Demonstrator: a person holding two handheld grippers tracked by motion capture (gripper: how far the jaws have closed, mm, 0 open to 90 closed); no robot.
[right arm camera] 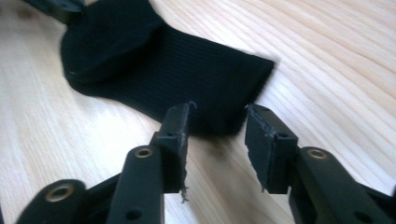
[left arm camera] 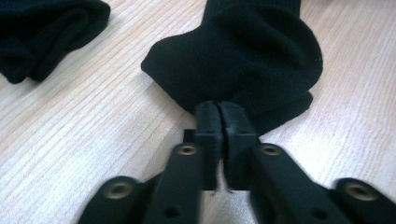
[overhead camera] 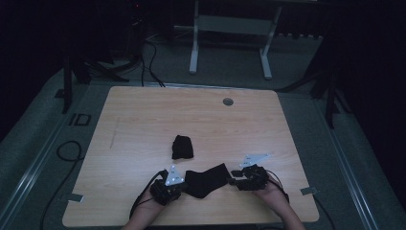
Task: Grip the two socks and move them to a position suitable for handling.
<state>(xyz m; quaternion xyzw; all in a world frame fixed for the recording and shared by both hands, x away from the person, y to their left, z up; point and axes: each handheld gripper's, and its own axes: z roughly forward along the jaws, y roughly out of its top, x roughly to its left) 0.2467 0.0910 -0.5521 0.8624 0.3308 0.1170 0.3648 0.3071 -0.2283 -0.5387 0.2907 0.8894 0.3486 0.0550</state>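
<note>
A black sock (overhead camera: 207,180) lies flat near the table's front edge, between the two grippers. My left gripper (overhead camera: 178,188) is shut on its toe end; in the left gripper view the jaws pinch the sock's (left arm camera: 243,60) bunched fabric at the gripper's tips (left arm camera: 219,114). My right gripper (overhead camera: 231,181) stands open at the cuff end. In the right gripper view the sock's cuff (right arm camera: 219,88) lies just ahead of the gap in the gripper (right arm camera: 217,123), apart from both jaws. A second black sock (overhead camera: 182,146), folded up, rests farther back, and its edge (left arm camera: 42,37) shows in the left gripper view.
The wooden table (overhead camera: 143,120) has a round grey cable grommet (overhead camera: 228,101) near its far edge. A white frame (overhead camera: 230,33) stands on the floor behind the table. Cables (overhead camera: 67,151) lie on the floor to the left.
</note>
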